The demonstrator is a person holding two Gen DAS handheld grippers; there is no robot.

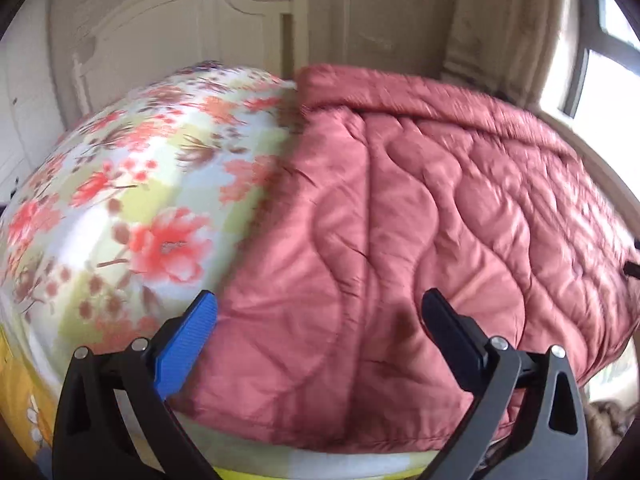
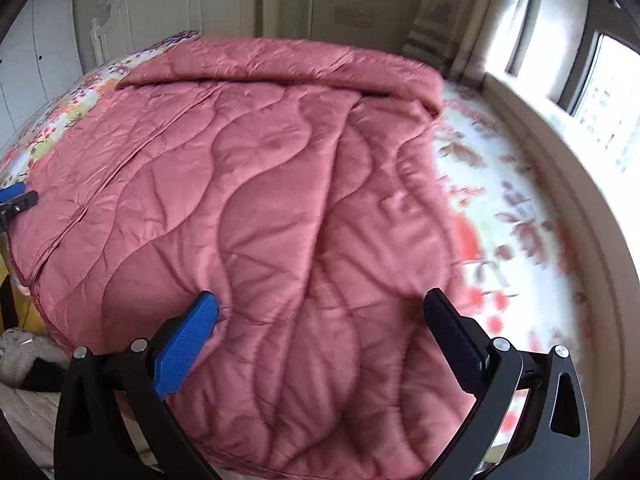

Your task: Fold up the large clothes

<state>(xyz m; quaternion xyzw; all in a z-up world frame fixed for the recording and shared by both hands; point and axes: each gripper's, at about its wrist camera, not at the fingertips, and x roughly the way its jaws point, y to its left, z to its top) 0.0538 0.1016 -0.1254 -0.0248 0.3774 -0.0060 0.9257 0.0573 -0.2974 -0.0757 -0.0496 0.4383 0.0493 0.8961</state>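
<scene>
A large pink quilted garment point(image 1: 420, 216) lies spread flat on a bed with a floral sheet point(image 1: 132, 184); its far edge is folded over. It also fills the right wrist view point(image 2: 260, 208). My left gripper point(image 1: 320, 304) is open and empty, hovering over the garment's near left edge. My right gripper point(image 2: 320, 304) is open and empty above the garment's near right part. The left gripper's tip point(image 2: 16, 200) shows at the left edge of the right wrist view, beside the garment's left edge.
A white headboard point(image 1: 192, 16) stands at the far end of the bed. A window point(image 2: 600, 92) and a pale ledge point(image 2: 560, 184) run along the right side. A grey fuzzy cloth point(image 2: 28, 364) lies at the lower left, off the bed.
</scene>
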